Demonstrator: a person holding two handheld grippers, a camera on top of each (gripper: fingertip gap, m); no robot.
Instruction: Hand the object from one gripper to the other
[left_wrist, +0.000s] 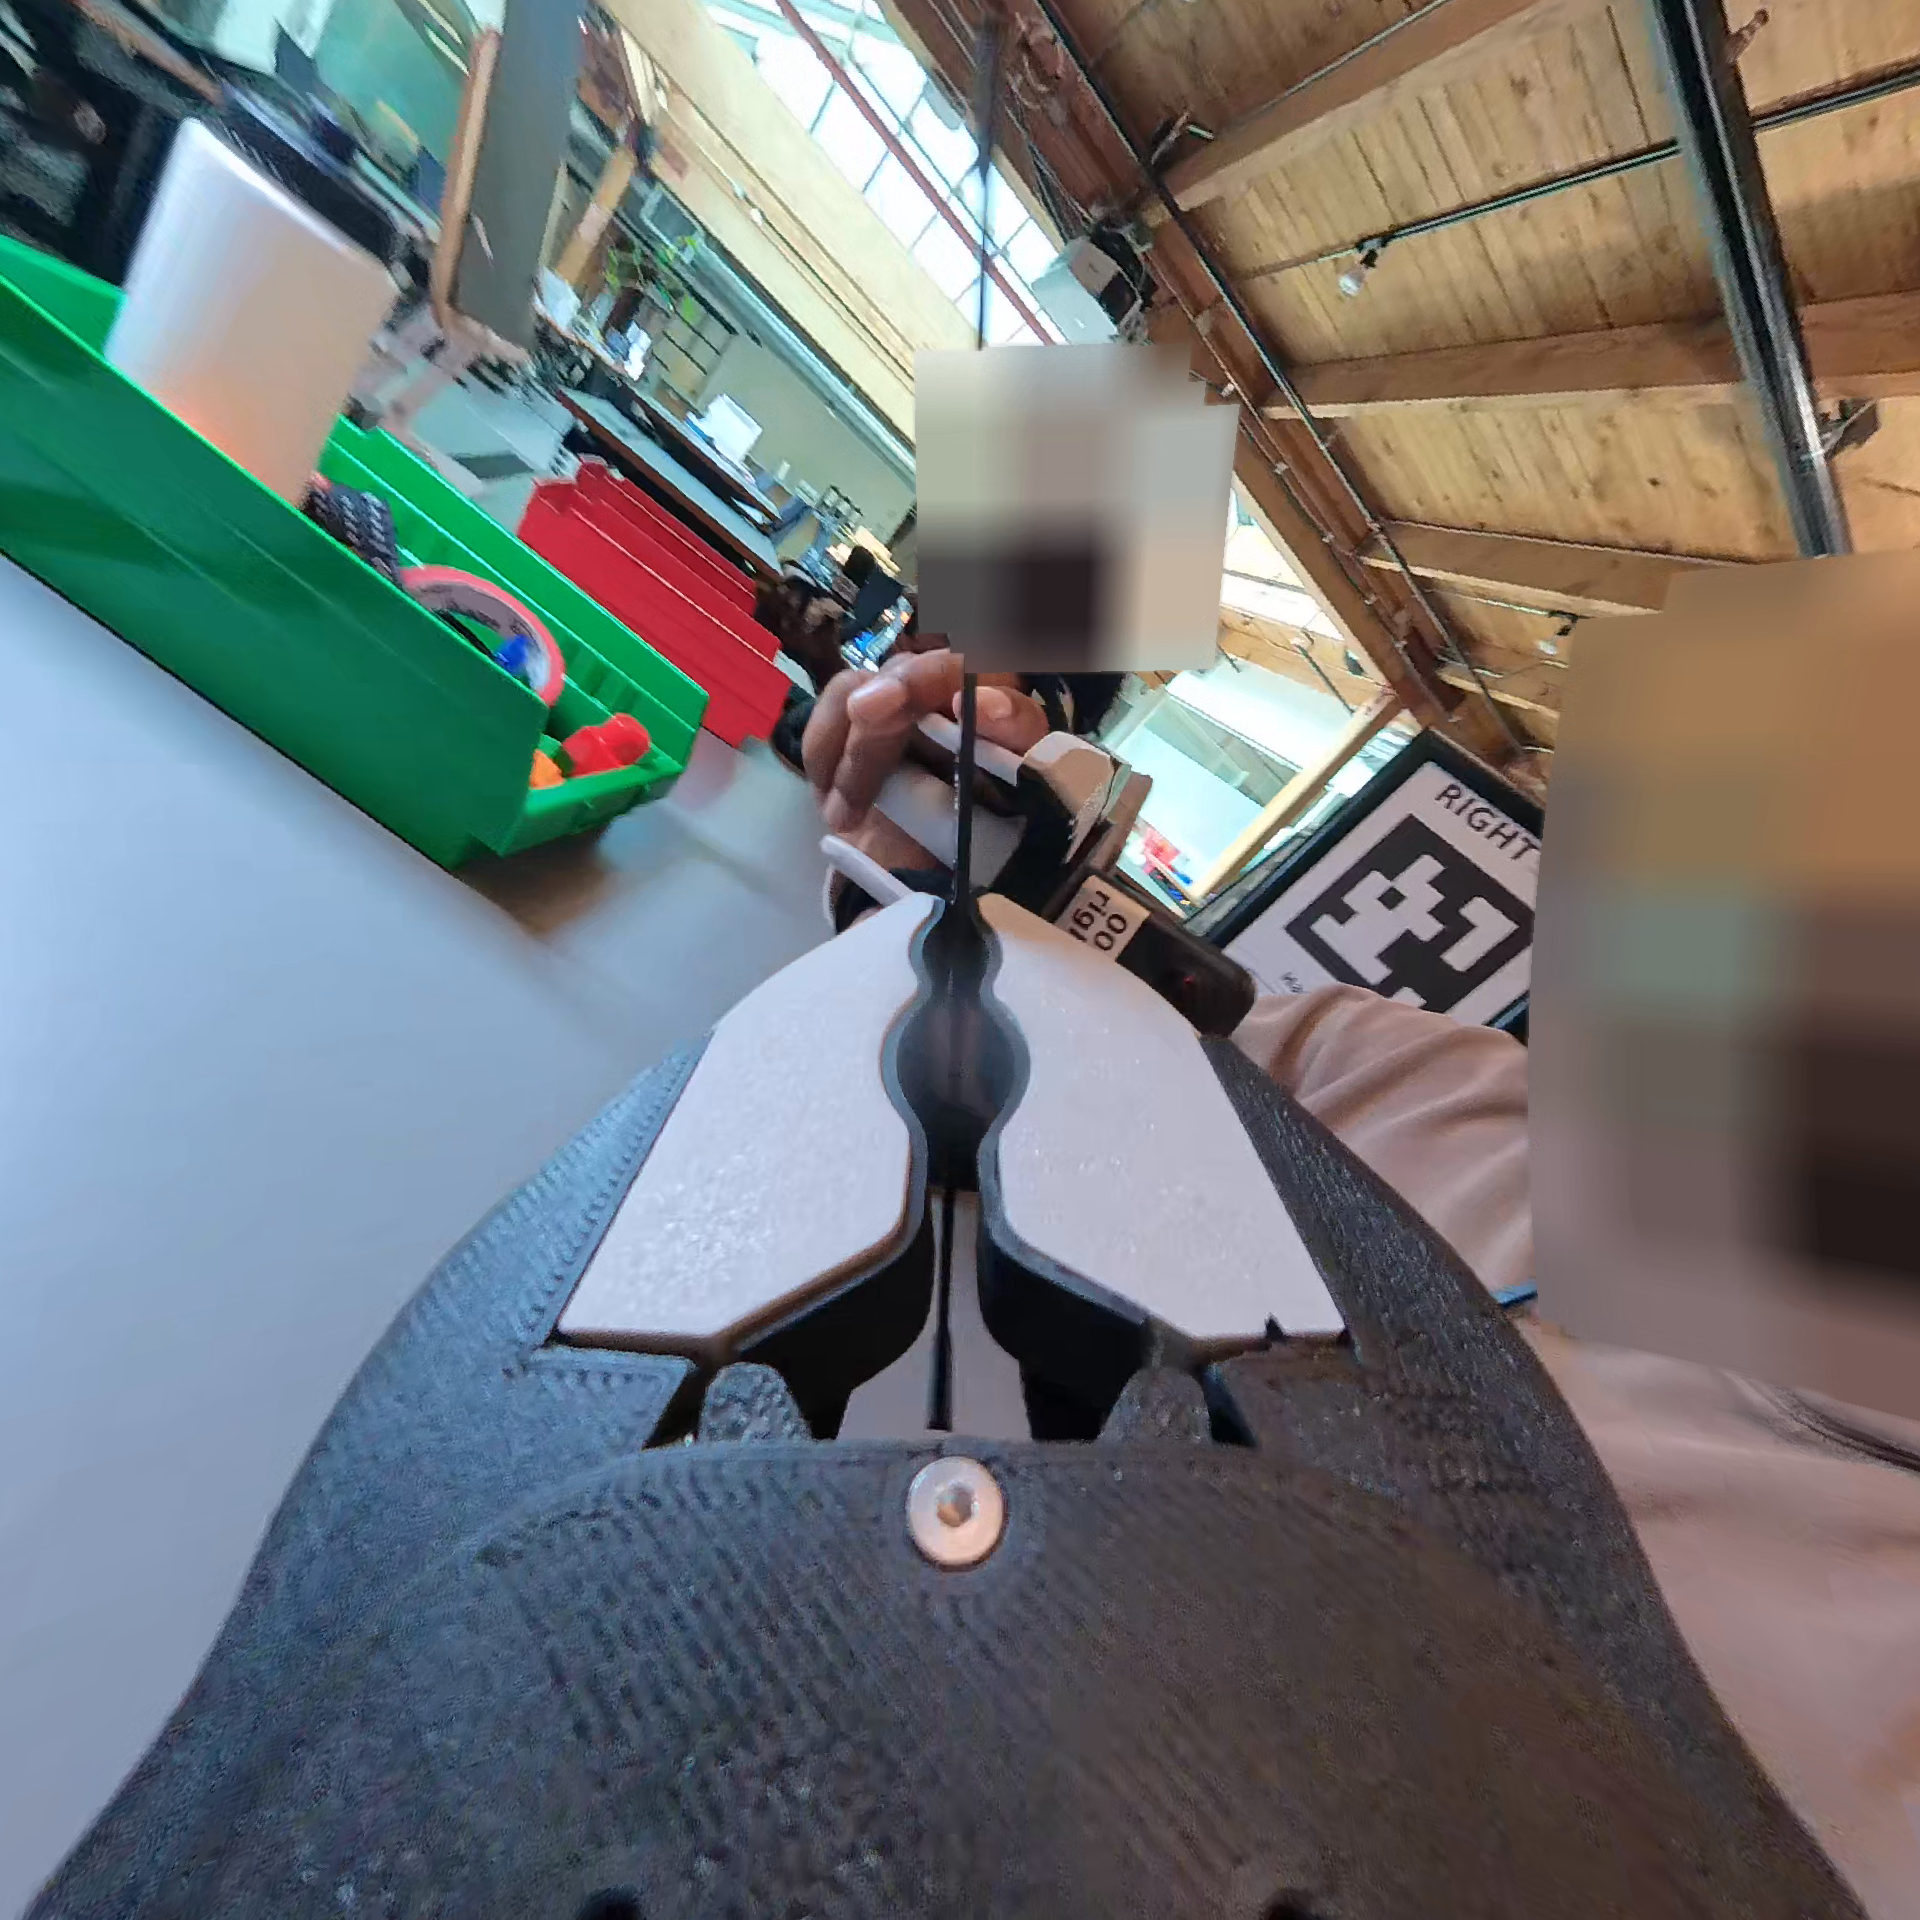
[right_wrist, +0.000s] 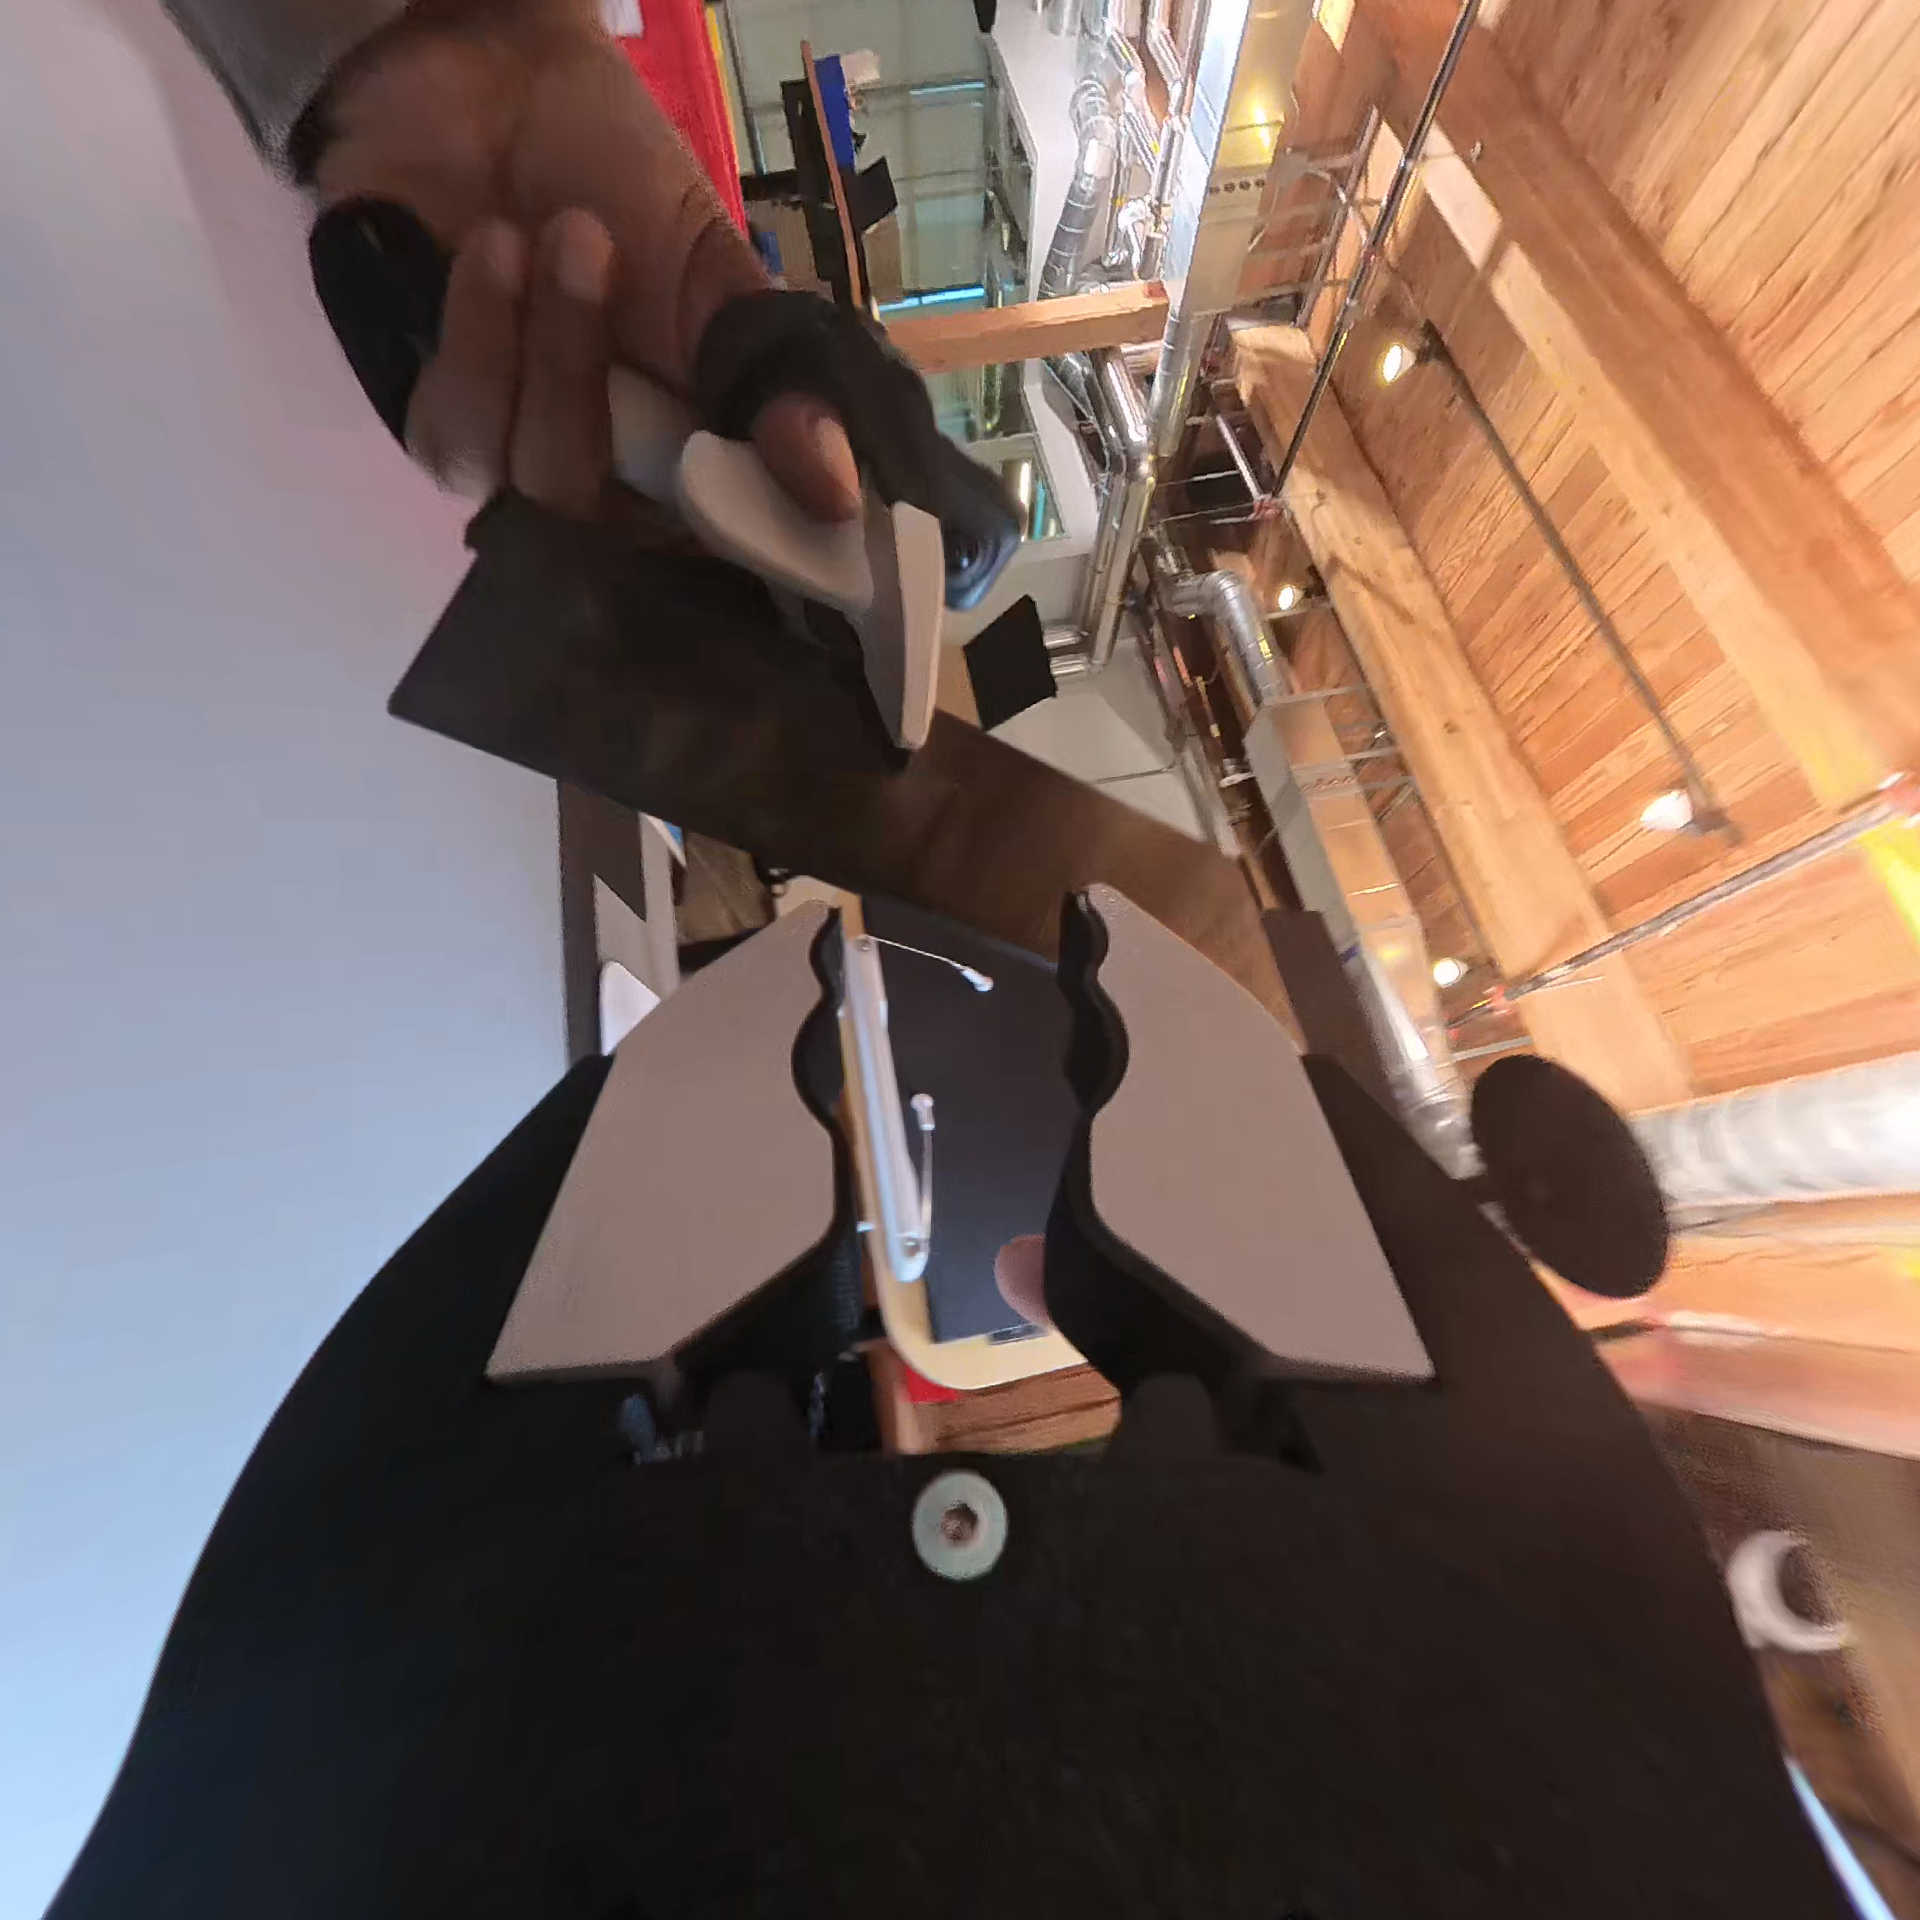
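The object is a thin, dark, see-through flat sheet (right_wrist: 644, 686). In the left wrist view it shows edge-on as a thin black line (left_wrist: 961, 790). My left gripper (left_wrist: 958, 912) is shut on it, the sheet running between the white pads and out past the tips. In the right wrist view the left gripper (right_wrist: 902, 717), held by a hand (right_wrist: 582, 208), clamps the sheet. My right gripper (right_wrist: 956, 930) is open and empty, its tips just short of the sheet's near edge. It also shows in the left wrist view (left_wrist: 935, 810), close beyond the left fingertips.
A grey table (left_wrist: 208, 1039) lies to the left. On it stand a green bin (left_wrist: 312, 665) with a tape roll (left_wrist: 488, 623), red bins (left_wrist: 665, 582) and a white cylinder (left_wrist: 249, 312). A black-and-white marker board (left_wrist: 1403, 904) and a person's sleeve (left_wrist: 1403, 1122) are at the right.
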